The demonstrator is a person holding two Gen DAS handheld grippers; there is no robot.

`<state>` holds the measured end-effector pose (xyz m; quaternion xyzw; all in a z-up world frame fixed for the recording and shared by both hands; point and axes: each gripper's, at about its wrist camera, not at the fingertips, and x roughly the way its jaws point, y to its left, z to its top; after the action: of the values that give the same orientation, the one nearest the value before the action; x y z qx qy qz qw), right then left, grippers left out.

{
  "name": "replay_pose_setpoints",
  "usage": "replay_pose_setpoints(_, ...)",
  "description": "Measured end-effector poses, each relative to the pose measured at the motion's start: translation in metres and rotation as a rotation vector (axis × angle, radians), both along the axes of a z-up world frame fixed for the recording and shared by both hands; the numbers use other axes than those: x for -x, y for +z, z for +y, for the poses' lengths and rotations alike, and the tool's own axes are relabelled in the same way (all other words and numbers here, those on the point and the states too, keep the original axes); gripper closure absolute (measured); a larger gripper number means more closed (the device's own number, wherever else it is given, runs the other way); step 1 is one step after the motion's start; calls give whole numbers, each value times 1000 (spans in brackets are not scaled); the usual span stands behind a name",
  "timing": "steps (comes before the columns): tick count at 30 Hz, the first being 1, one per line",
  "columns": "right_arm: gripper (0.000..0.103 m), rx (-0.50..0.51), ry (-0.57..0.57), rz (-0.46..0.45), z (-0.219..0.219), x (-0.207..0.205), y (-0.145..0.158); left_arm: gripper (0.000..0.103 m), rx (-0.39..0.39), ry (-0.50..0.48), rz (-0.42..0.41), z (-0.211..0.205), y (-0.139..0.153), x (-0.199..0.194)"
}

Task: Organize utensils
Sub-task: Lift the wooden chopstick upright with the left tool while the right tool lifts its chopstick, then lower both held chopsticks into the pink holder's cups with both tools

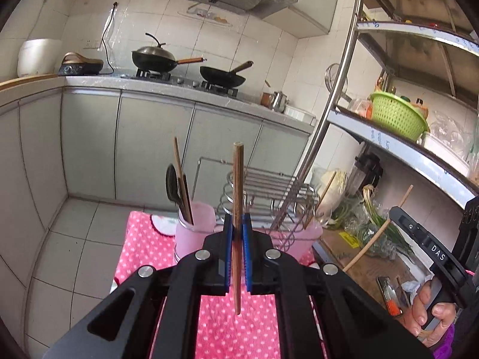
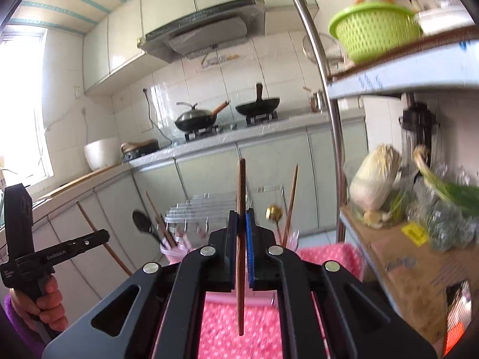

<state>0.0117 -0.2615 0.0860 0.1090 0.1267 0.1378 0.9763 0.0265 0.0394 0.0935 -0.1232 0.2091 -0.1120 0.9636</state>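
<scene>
At the lower centre of the left wrist view, the left gripper (image 1: 238,224) has its blue-padded jaws pressed onto a brown wooden chopstick (image 1: 238,185), which stands upright with its blunt end rising above the pads and its thin end hanging below them over the pink polka-dot tablecloth (image 1: 227,329). Just left of centre stands a frosted pink plastic cup (image 1: 194,233) holding a black spoon (image 1: 173,185) and several dark chopsticks. Behind the gripper sits a silver wire dish rack (image 1: 269,185), and to the right of centre a second pink cup (image 1: 302,236) holds thin metal skewers. At the right edge, the person's hand (image 1: 428,314) grips the other tool, from which a pale bamboo chopstick (image 1: 380,230) slants up to the right.

In the right wrist view, the right gripper (image 2: 241,224) at lower centre is likewise clamped on a slender brown wooden chopstick (image 2: 241,197), held nearly upright. The scene is blurred here. A pink container (image 2: 176,251) with a dark spoon (image 2: 142,220) sits left of centre, and another brown stick (image 2: 292,200) leans up just right of the gripper. At the lower left, a hand (image 2: 45,302) holds the left tool. A green plastic colander (image 2: 374,30) rests on the steel shelf (image 2: 404,74) at the upper right.
</scene>
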Motion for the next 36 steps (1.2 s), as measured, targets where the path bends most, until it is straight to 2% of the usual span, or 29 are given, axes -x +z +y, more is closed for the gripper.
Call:
replay_pose_setpoints(7, 97, 1, -71, -115, -20, -21, 51, 97, 24, 55, -78, 18, 48, -16)
replay_pose_setpoints(14, 97, 22, -115, -167, -25, -52, 75, 97, 31, 117, -117, 32, 67, -37)
replay_pose_setpoints(21, 97, 41, -115, -139, -17, -77, 61, 97, 67, 144, -93, 45, 62, -61)
replay_pose_setpoints(27, 97, 56, -113, -104, -13, -91, 48, 97, 77, 146, -105, 44, 58, -73)
replay_pose_setpoints(36, 97, 68, -101, -59, -8, -102, 32, 97, -24, 189, -125, 31, 46, -78)
